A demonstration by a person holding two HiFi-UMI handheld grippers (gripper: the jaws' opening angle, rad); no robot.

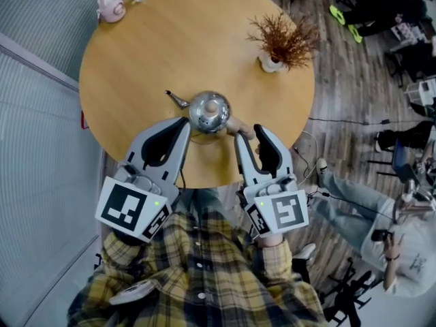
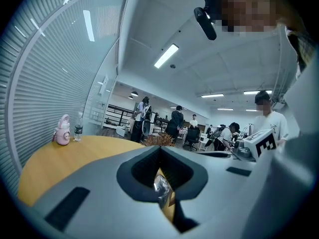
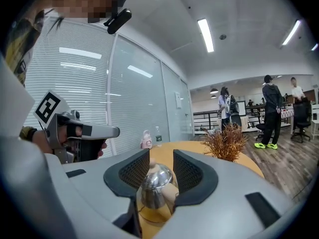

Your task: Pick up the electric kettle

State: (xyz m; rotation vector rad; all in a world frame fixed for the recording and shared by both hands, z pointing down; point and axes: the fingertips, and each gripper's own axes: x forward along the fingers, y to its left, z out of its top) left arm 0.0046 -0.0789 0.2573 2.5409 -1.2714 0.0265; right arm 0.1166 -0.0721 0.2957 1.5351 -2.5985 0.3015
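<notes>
Kettle (image 1: 208, 112) at near edge of tabletop (image 1: 191, 39), straight ahead of right gripper (image 1: 249, 136): jaws apart, handle at their tips, pads not pressing. Left gripper (image 1: 182, 125) just beside kettle, jaws together. Kettle base hidden in both gripper views.

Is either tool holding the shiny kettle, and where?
Nothing is held. The right tool is open, its pads off the kettle, near the handle. The left tool is shut and empty.
</notes>
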